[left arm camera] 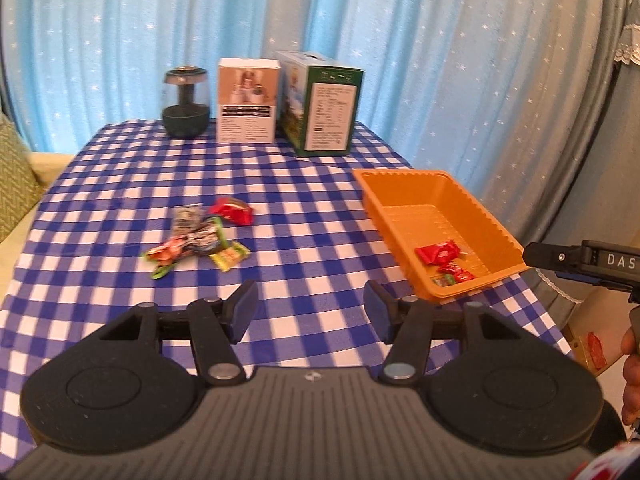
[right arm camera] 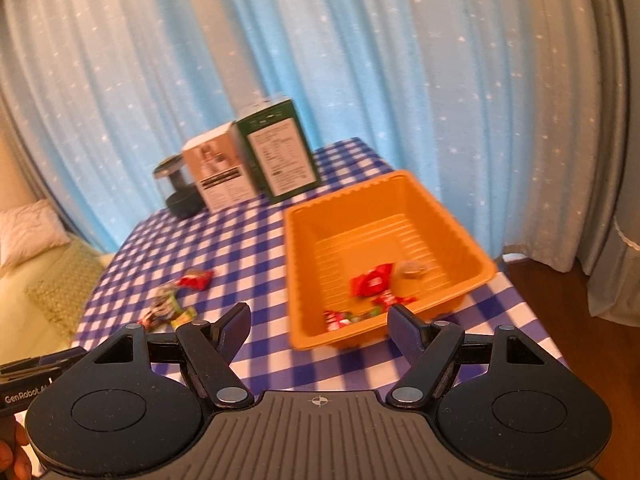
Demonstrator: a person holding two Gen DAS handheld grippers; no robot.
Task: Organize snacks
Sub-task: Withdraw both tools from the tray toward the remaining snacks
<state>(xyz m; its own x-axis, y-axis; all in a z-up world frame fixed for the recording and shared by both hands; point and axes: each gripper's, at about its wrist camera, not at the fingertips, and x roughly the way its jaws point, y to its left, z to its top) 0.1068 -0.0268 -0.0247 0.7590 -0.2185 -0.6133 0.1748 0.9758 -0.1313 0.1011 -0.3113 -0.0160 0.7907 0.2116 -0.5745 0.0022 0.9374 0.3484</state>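
Right wrist, orange tray (right arm camera: 304,264) just beyond spread right hand-held gripper (right arm camera: 318,326)

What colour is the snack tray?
Orange; the tray shows best in the right wrist view.

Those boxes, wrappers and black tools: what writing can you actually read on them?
"DAS": on the right tool's body, cut off at the picture's edge.
"GenRobot A": on the left tool's body, cut off.
Green box, white box, snack wrappers: print too small or blurred to read.
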